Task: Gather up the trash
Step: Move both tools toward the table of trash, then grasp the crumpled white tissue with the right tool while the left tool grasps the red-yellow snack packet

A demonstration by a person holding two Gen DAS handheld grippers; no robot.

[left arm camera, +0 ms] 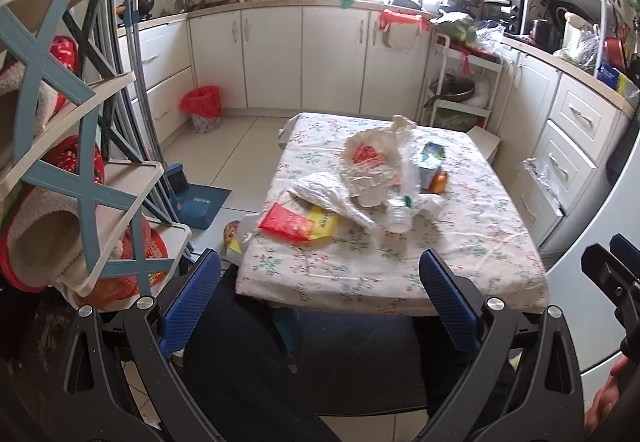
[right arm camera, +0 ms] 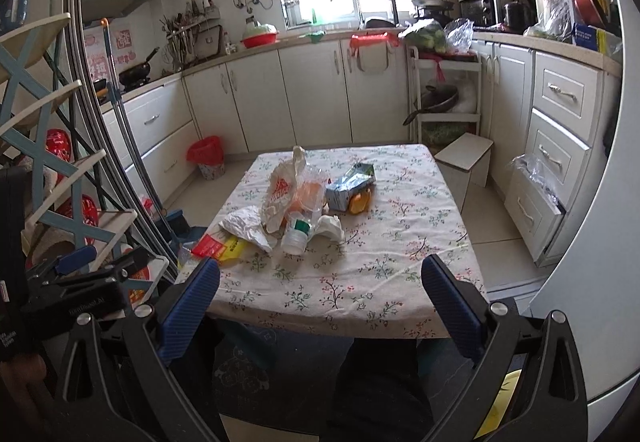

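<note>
- Left gripper [left arm camera: 320, 296]: jaws wide apart and empty, held short of the near edge of the table [left arm camera: 460, 274]; nothing lies between the blue pads [left arm camera: 188, 306].
- Right gripper [right arm camera: 320, 302]: jaws likewise wide and empty, poised at the near edge of the same table, well apart from the trash.
- Trash pile: gathered near the middle of the flowered tablecloth [right arm camera: 360, 282], towards its left side; the items overlap and touch one another.
- Red-and-yellow wrapper [left arm camera: 298, 222]: nearest the left edge, lying flat; judged light, thin and slippery, best pinched at a raised corner.
- Crumpled white bag [left arm camera: 332, 194]: just behind the wrapper; judged soft and yielding, so any bunched fold offers a hold.
- Printed plastic bag [right arm camera: 284, 194]: stands loosely at the far side of the pile; judged very light and likely to collapse or drag its neighbours when lifted.
- Plastic bottle [right arm camera: 296, 236]: on its side at the near edge of the pile, open mouth towards the cameras; judged light, smooth and prone to roll, best taken across the body.
- Drink carton [right arm camera: 348, 188]: on the right of the pile, crushed; judged stiff enough to grip across its flat faces.
- Crumpled tissue [right arm camera: 330, 228]: just right of the bottle; soft and nearly weightless.
- Waste bin with red liner [right arm camera: 206, 158]: on the floor beyond the table's far left corner, against the cabinets; judged the likely destination.
</note>
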